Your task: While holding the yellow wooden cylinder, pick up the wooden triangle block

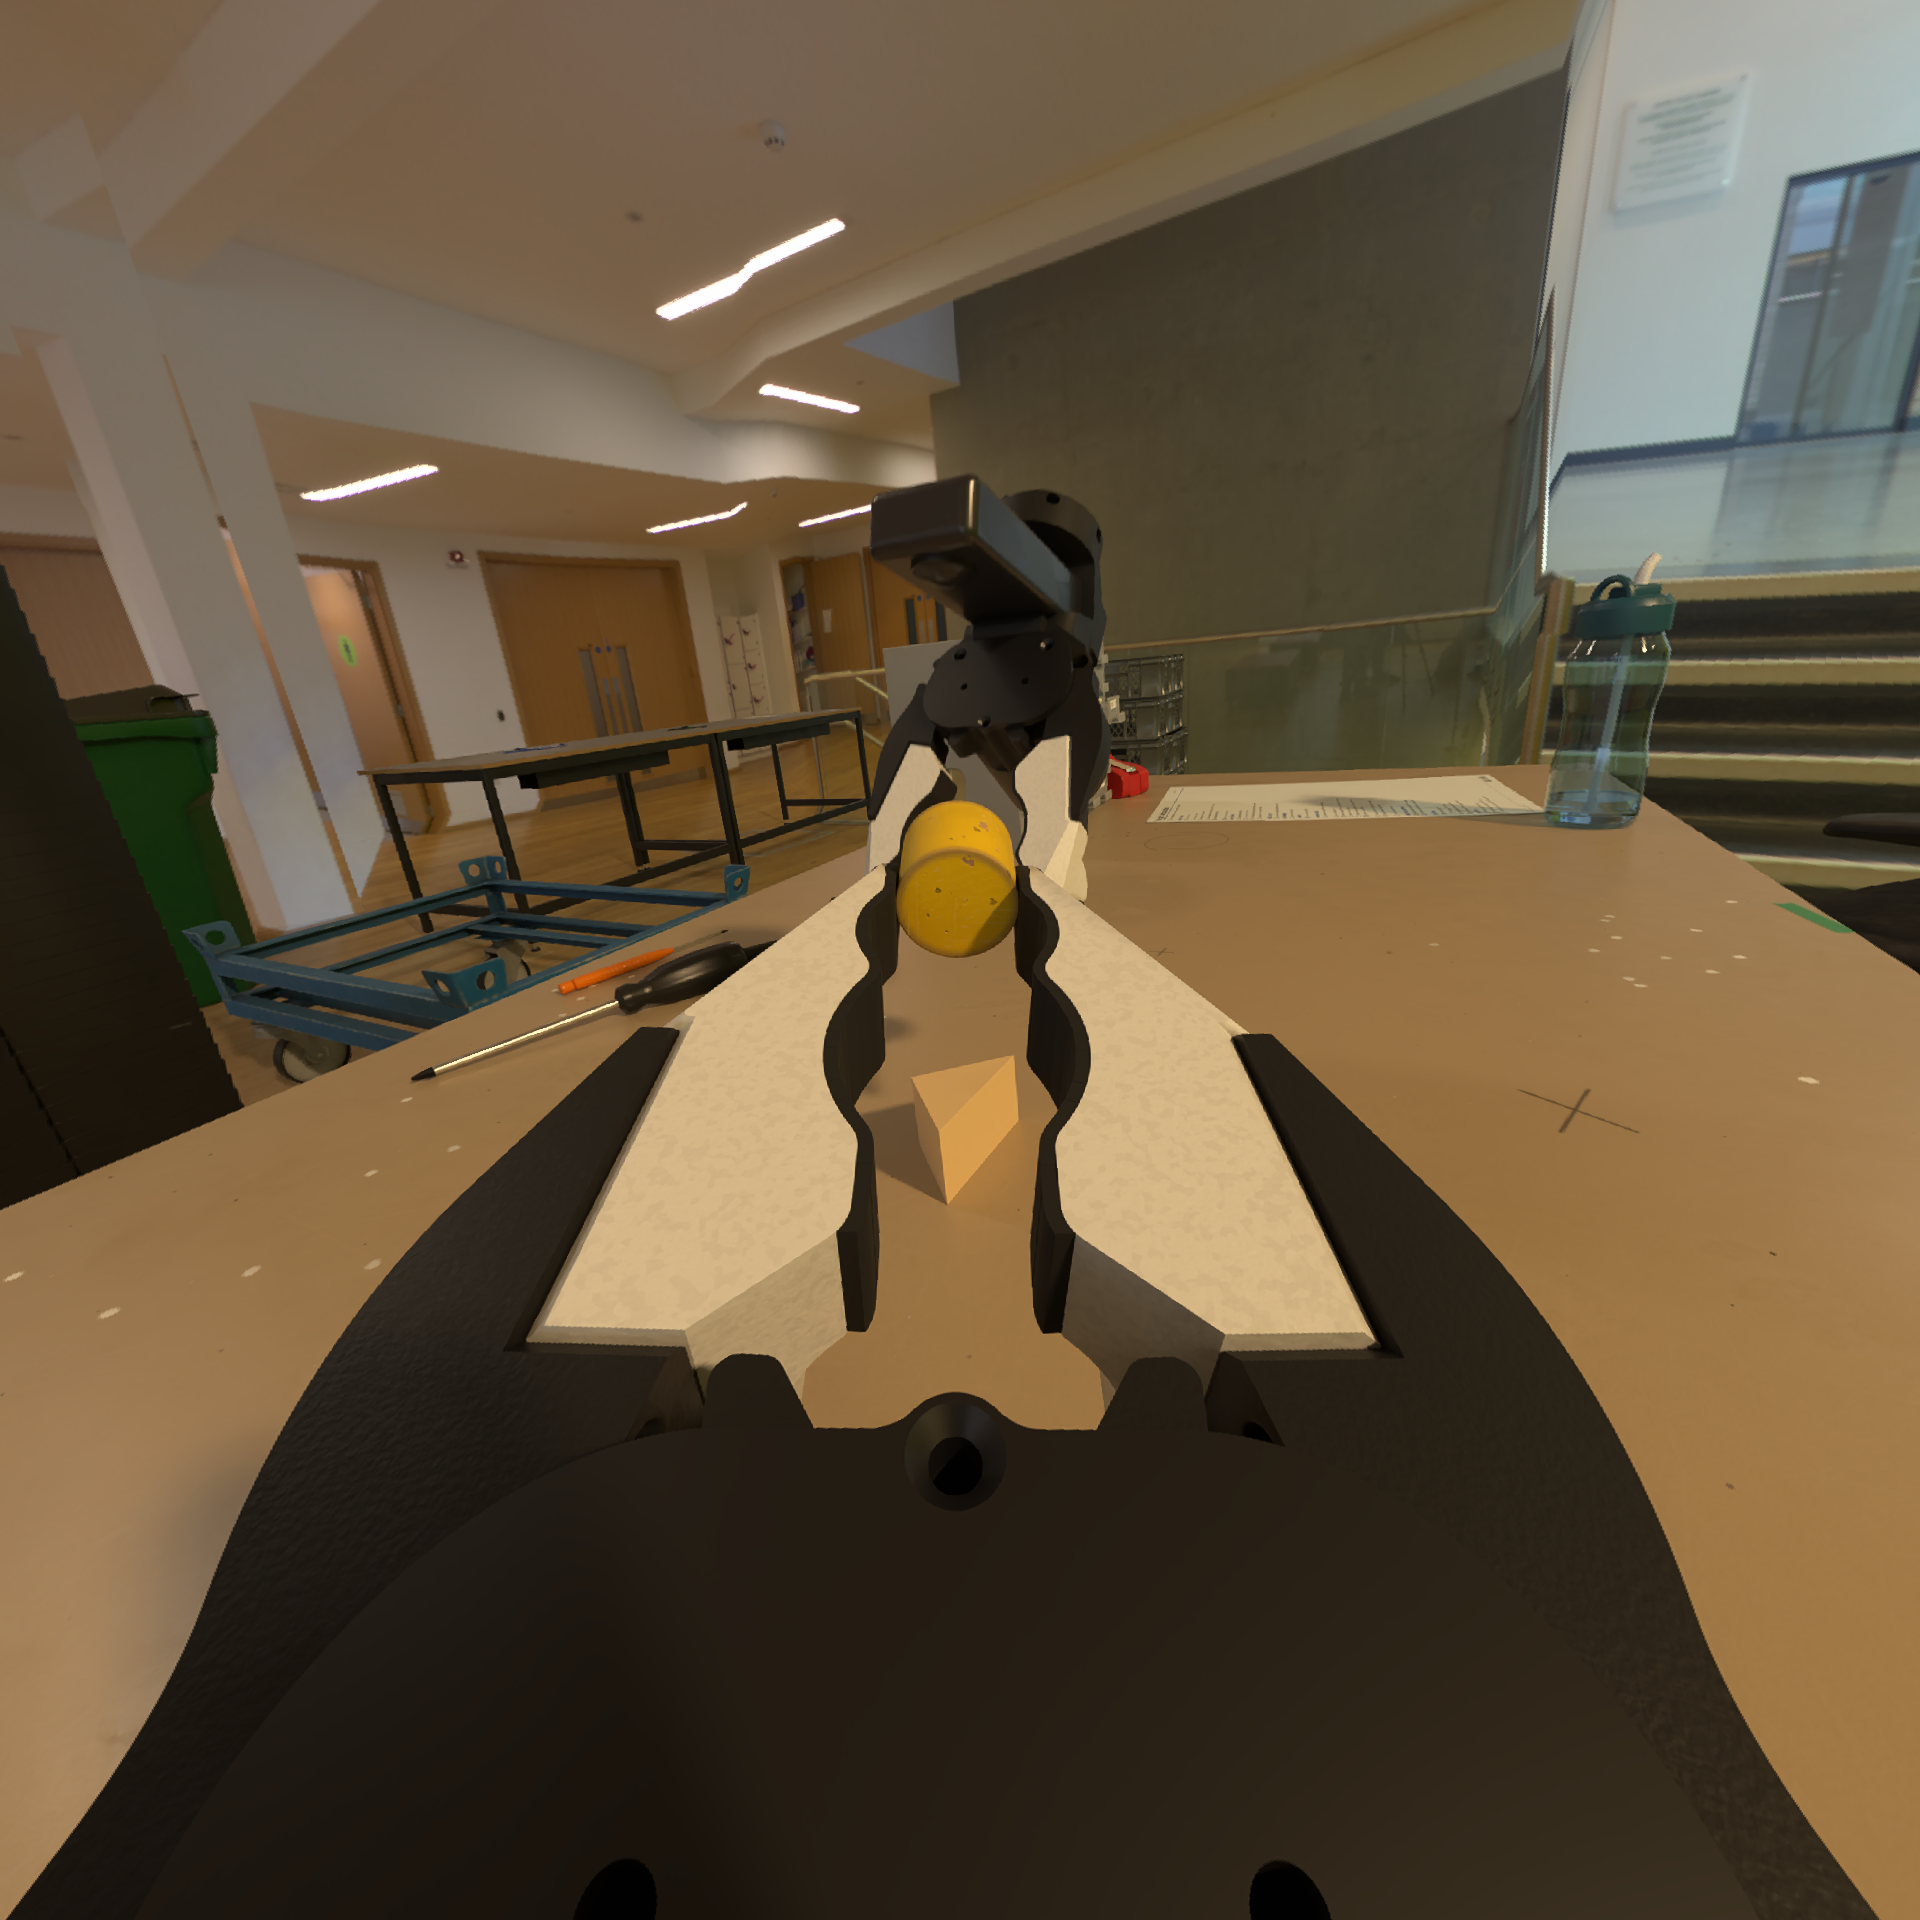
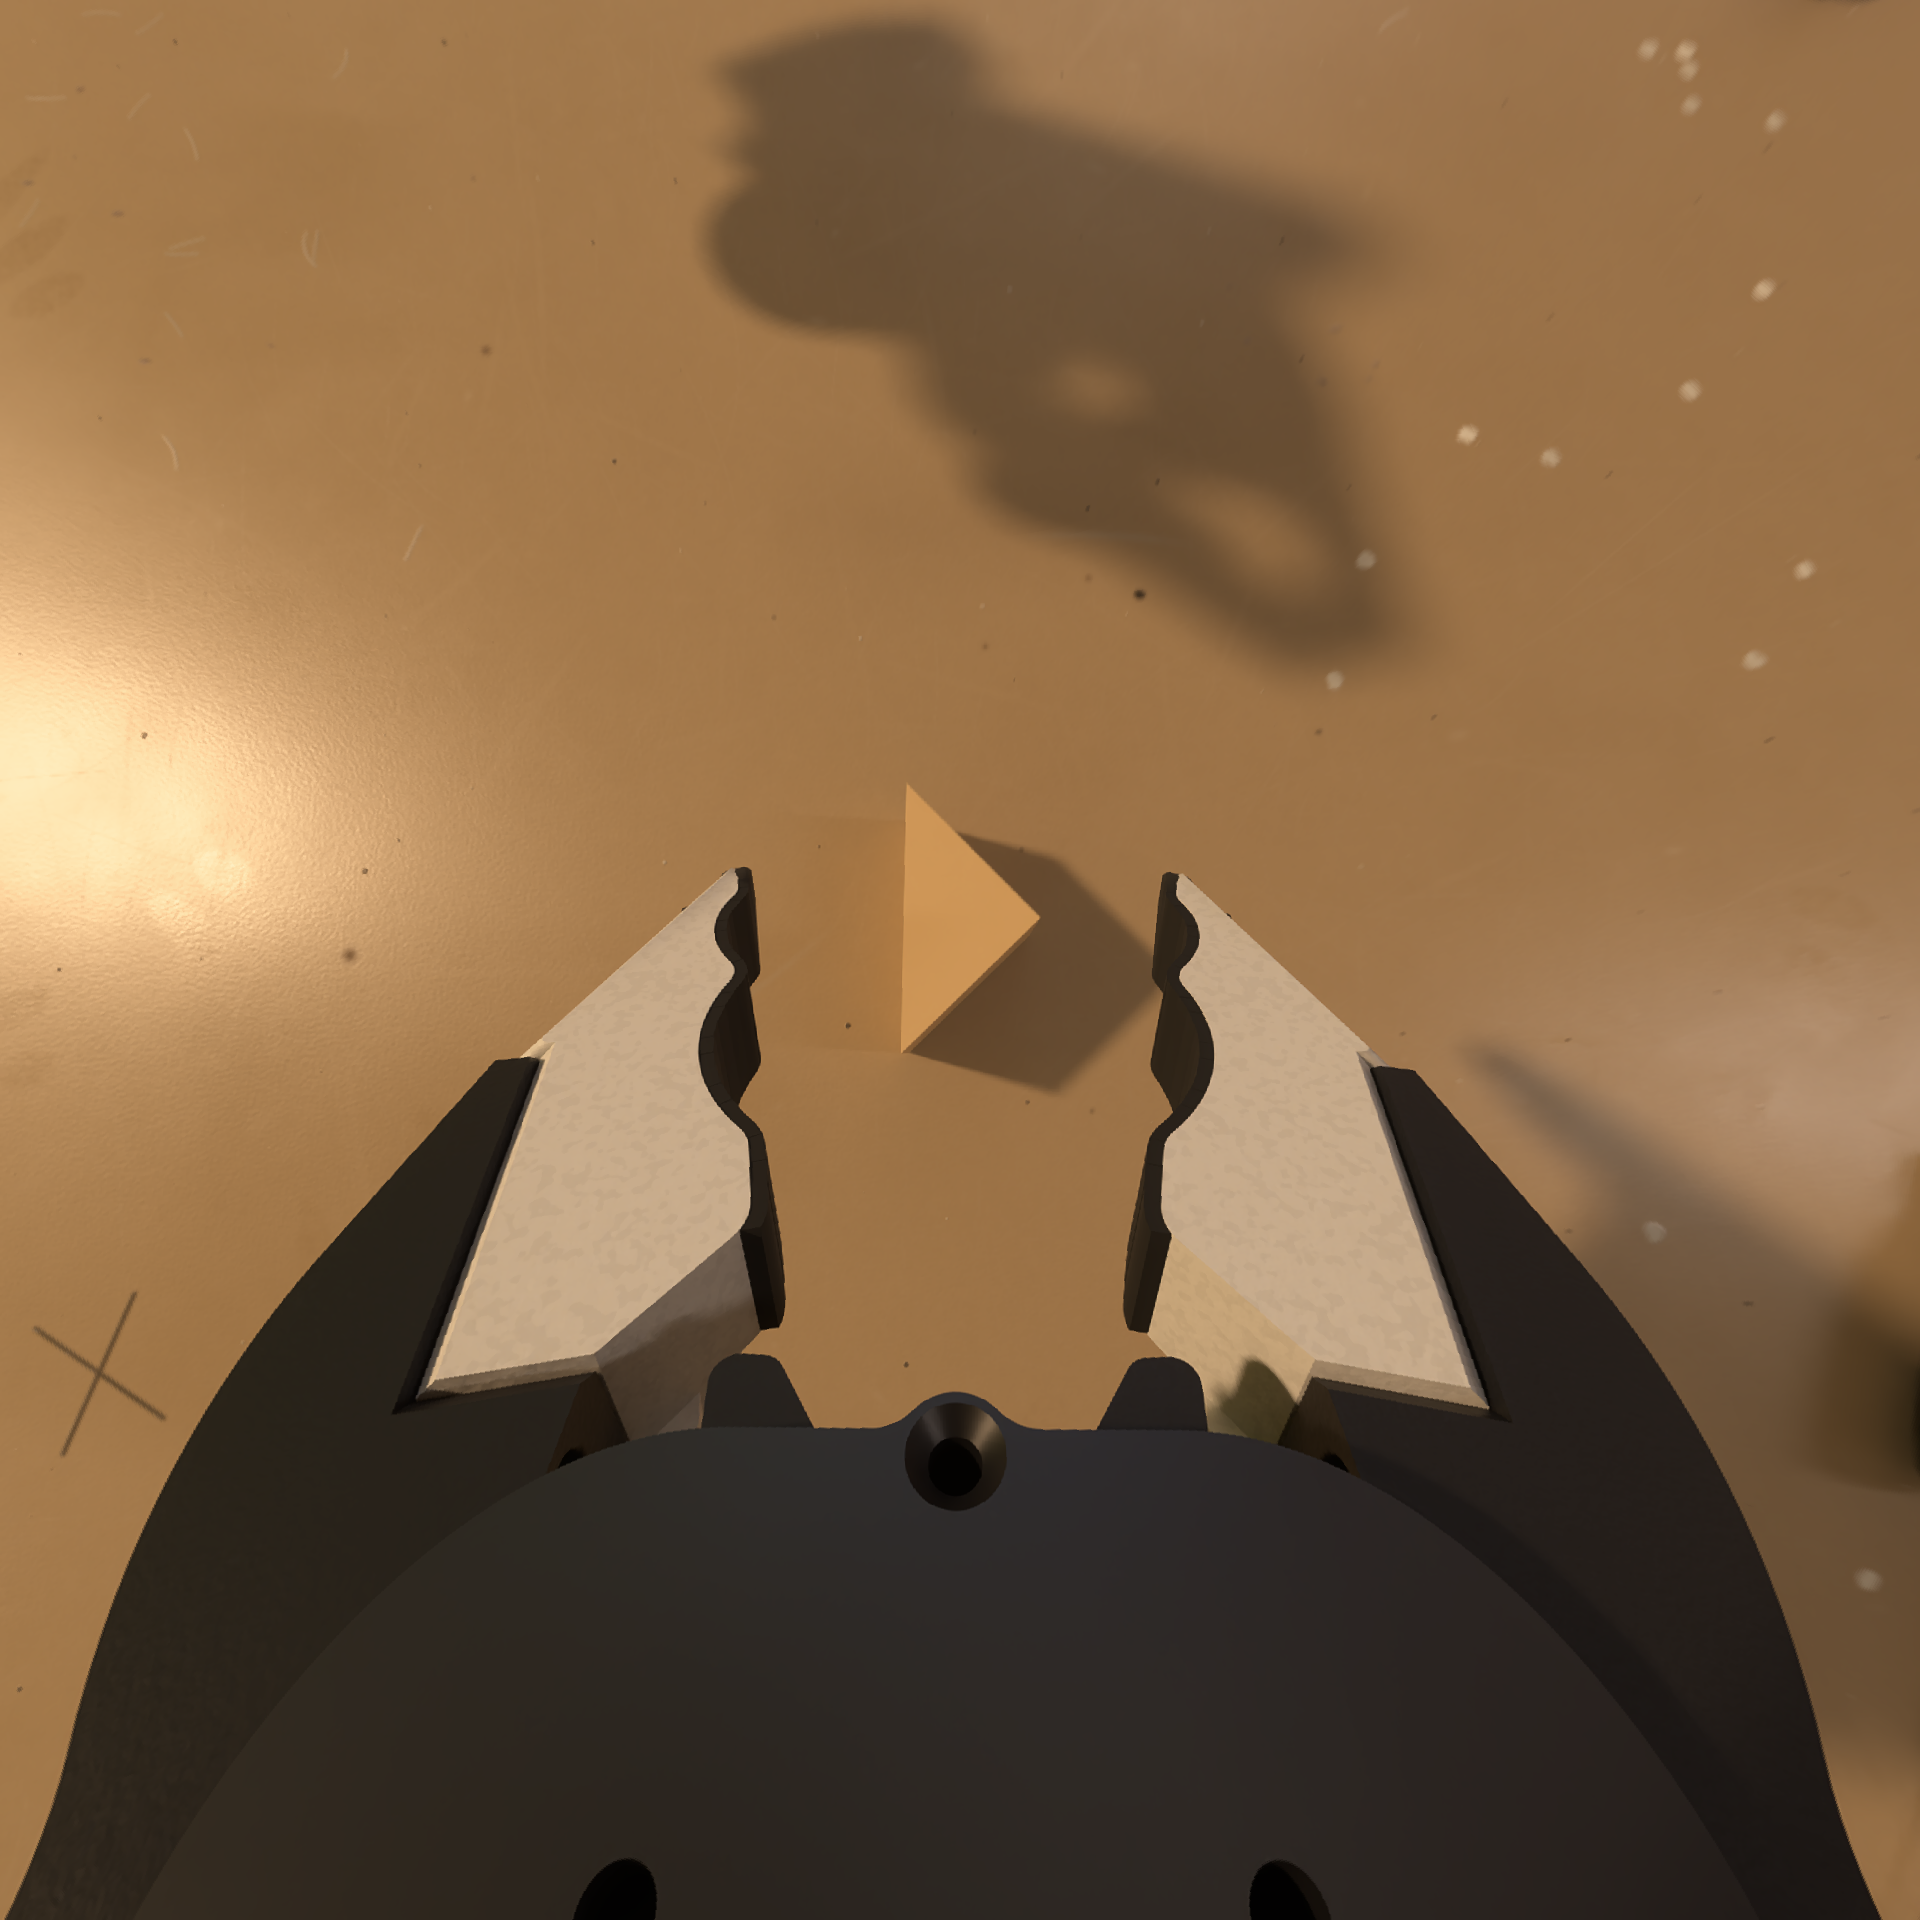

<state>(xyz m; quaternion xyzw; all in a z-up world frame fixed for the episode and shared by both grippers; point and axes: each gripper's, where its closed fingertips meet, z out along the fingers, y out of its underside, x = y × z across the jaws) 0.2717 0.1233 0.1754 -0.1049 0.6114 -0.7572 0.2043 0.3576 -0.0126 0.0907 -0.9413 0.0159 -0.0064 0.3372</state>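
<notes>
My left gripper (image 1: 956, 883) is shut on the yellow wooden cylinder (image 1: 956, 896), held crosswise at its fingertips above the table. The wooden triangle block (image 1: 968, 1132) lies on the brown table (image 1: 1403, 1039), below and between my left fingers. My right gripper (image 2: 956, 875) is open and empty. It looks down at the triangle block (image 2: 951, 925), which lies below the gap between its fingertips, apart from both. Its black body (image 1: 987, 582) shows just beyond the cylinder in the left wrist view, pointing down.
A black-handled screwdriver (image 1: 623, 997) and an orange pen (image 1: 613, 971) lie near the table's left edge. A sheet of paper (image 1: 1340, 800), a water bottle (image 1: 1605, 717) and a red object (image 1: 1127, 777) are at the far end. Pencil crosses (image 2: 99, 1371) mark the tabletop.
</notes>
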